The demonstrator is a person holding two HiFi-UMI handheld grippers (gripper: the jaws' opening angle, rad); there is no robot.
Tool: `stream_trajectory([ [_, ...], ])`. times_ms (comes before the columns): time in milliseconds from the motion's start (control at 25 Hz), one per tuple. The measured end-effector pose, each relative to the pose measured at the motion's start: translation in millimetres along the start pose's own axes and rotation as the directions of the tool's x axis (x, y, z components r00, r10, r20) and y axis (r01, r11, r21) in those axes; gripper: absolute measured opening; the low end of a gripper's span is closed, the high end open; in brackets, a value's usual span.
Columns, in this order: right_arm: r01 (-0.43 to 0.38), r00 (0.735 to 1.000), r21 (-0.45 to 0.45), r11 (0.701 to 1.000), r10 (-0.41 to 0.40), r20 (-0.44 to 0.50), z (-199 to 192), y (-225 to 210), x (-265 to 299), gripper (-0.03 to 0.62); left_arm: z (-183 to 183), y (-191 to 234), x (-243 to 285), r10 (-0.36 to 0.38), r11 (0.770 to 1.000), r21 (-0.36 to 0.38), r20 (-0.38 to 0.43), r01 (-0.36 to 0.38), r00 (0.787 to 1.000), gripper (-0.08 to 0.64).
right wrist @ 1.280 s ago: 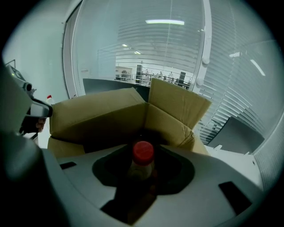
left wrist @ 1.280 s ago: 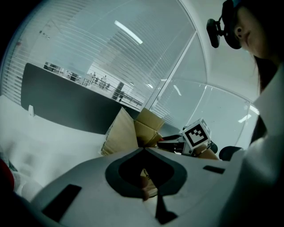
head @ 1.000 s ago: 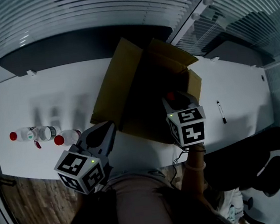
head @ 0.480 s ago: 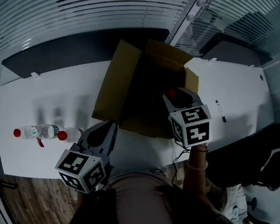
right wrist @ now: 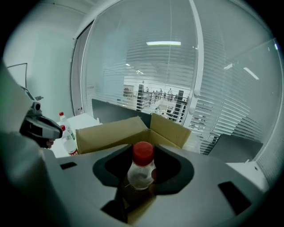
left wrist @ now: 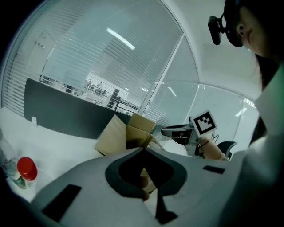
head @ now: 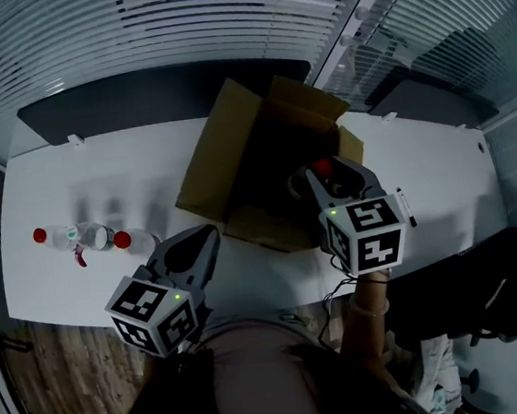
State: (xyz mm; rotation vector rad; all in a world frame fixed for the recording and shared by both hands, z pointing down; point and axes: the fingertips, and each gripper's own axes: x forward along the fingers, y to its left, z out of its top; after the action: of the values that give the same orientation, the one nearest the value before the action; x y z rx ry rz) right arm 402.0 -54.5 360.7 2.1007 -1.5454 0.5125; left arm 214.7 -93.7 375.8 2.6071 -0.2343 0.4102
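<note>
- Two grippers are in view, both over the near edge of a white table.
- The right gripper has its jaws pinching a clear plastic bottle with a red cap. In the right gripper view the bottle stands straight up between the jaws, with the cap on top.
- In the head view the red cap is over the open cardboard box, close to the right wall of the box. I cannot tell if the bottom of the bottle is already inside the box.
- The cardboard box stands in the middle of the table with all its flaps open. Its inside is dark.
- The left gripper is just beside the near left corner of the box and touches nothing. In the left gripper view its jaws are pressed together with nothing between them.
- Three more bottles with red caps are together on the left part of the table, well apart from the box and near the left gripper.
- A dark pen lies on the table to the right of the right gripper.
</note>
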Motion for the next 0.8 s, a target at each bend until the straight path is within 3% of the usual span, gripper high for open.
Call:
stream_trajectory([
  [800, 0.05, 0.974, -0.012, 0.999, -0.046, 0.224, 47.7, 16.0, -113.3, 0.166, -16.6, -41.2, -56.2, -0.023, 0.998, 0.055, 0.021, 0.022, 1.0, 0.008],
])
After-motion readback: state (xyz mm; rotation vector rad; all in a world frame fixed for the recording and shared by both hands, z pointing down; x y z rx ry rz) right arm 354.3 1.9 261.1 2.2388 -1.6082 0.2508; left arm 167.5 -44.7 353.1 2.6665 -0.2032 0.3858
